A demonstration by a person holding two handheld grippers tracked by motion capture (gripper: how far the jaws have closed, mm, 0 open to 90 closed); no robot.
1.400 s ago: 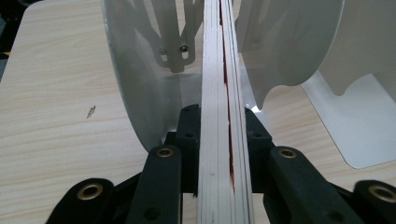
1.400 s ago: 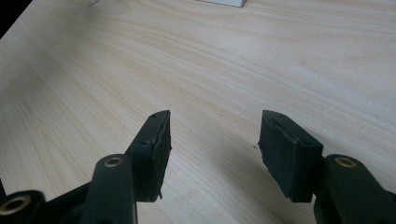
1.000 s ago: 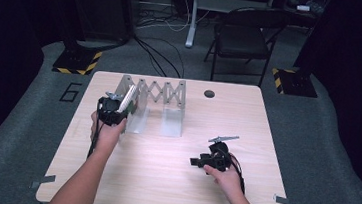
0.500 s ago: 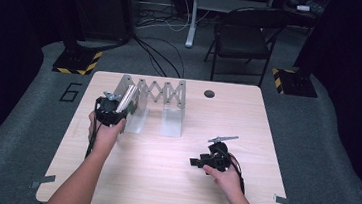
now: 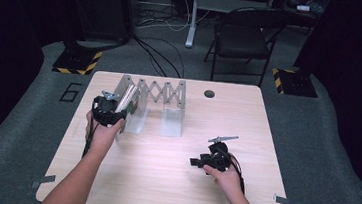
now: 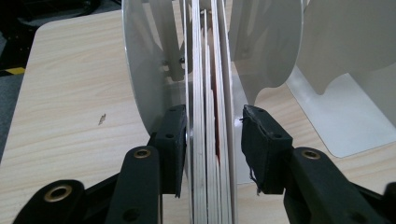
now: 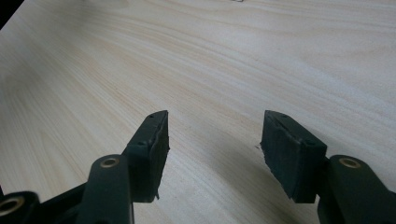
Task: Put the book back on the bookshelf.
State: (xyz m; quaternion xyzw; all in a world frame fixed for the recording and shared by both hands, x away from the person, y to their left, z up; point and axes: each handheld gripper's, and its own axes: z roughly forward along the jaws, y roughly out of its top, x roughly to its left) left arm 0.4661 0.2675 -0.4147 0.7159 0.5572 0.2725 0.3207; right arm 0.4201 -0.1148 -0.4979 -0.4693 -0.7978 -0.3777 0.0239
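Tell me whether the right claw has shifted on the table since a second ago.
No. In the high view the right claw sits at the same spot relative to the table's dark hole and the rack, with its jaws open over bare wood.

A stack of thin, pale flat boards (image 6: 208, 140) with a red edge showing among them stands upright on edge at the left end of a white metal expanding rack (image 5: 157, 92) with scissor-linked dividers, which sits on the far left part of the table
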